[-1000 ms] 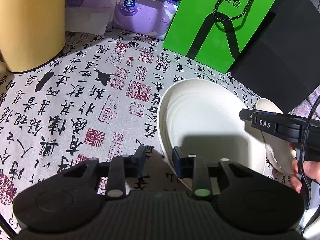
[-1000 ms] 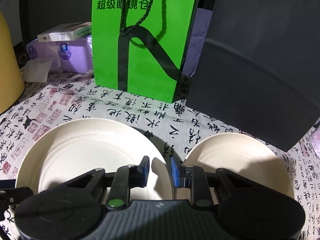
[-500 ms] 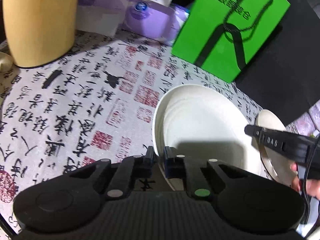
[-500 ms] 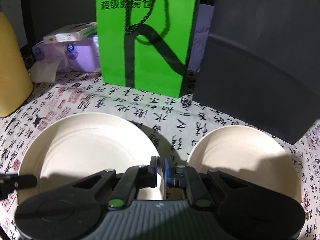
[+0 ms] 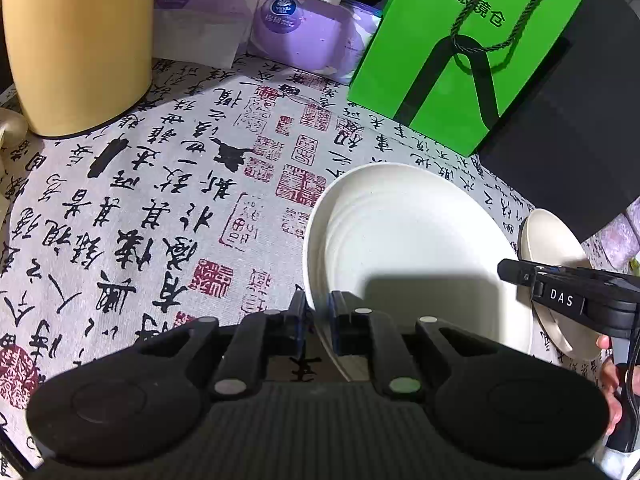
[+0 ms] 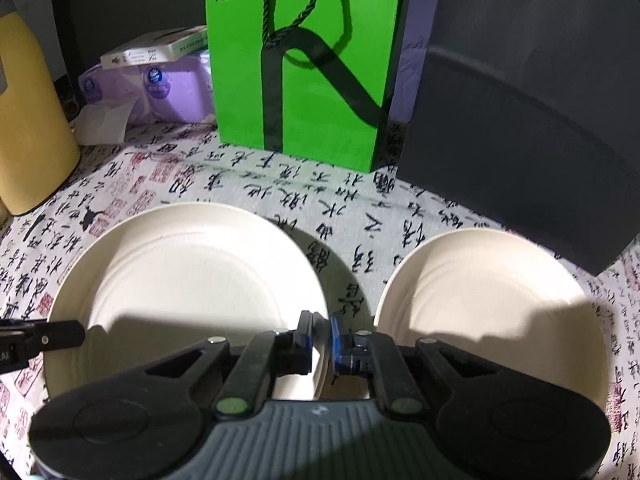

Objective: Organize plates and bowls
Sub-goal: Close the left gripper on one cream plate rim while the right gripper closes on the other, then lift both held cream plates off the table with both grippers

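On the tabletop (image 5: 168,200), spread with a calligraphy-print cloth, the sorting looks barely begun. Two cream dishes sit side by side, near each other but not touching: a wide shallow plate (image 6: 192,276) and, to its right in the right wrist view, a deeper-looking bowl (image 6: 488,292). Neither is stacked on the other, and no other dishes show in either view.

Both tools are closed on the plate's rim. The left tool (image 5: 318,316) pinches the plate (image 5: 404,248) at its near-left edge, one finger outside the rim and one inside. The right tool (image 6: 320,336) clamps the plate's near-right edge, in the gap between plate and bowl. The bowl (image 5: 554,248) lies just behind the right tool's body in the left wrist view, and nothing holds it.

Whether the plate has left the cloth is hard to say; its far edge seems to rest there.

So the grasp is made, and by my reading everything else remains: lifting the plate, bringing plate and bowl together or to a chosen place, and letting go. At the back stand a green paper bag (image 6: 300,80), a dark box (image 6: 528,120), purple tissue packs (image 5: 288,28) and a yellow container (image 5: 80,40), leaving open cloth to the left.
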{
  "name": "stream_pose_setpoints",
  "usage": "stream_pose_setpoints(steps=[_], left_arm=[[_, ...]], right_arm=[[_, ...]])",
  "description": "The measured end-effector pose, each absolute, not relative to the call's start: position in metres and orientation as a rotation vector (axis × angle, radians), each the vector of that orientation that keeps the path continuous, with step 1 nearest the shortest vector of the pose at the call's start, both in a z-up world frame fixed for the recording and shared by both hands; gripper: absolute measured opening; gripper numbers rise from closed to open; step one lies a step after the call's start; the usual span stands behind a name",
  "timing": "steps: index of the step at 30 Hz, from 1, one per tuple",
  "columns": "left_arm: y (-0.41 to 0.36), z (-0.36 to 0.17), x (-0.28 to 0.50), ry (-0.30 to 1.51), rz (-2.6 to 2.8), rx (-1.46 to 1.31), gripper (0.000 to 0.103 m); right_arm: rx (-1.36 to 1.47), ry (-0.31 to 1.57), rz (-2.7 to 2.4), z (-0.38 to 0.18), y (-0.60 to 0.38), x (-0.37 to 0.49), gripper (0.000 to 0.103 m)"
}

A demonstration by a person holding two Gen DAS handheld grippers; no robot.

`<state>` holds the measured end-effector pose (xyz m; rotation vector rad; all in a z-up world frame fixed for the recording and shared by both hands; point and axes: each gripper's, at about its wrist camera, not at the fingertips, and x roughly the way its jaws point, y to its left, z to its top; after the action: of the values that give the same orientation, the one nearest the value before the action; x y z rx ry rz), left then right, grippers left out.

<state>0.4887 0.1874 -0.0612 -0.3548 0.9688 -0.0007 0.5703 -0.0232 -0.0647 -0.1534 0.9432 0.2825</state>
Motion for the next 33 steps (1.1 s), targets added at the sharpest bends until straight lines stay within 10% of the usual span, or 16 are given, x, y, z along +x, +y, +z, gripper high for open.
stream_pose_setpoints(steps=[33], left_arm=[[0.192, -0.036, 0.475, 0.843, 0.021, -0.391, 0.012]], right_arm=[[-0.166, 0.721, 0.287, -0.031, -0.017, 0.553, 0.007]])
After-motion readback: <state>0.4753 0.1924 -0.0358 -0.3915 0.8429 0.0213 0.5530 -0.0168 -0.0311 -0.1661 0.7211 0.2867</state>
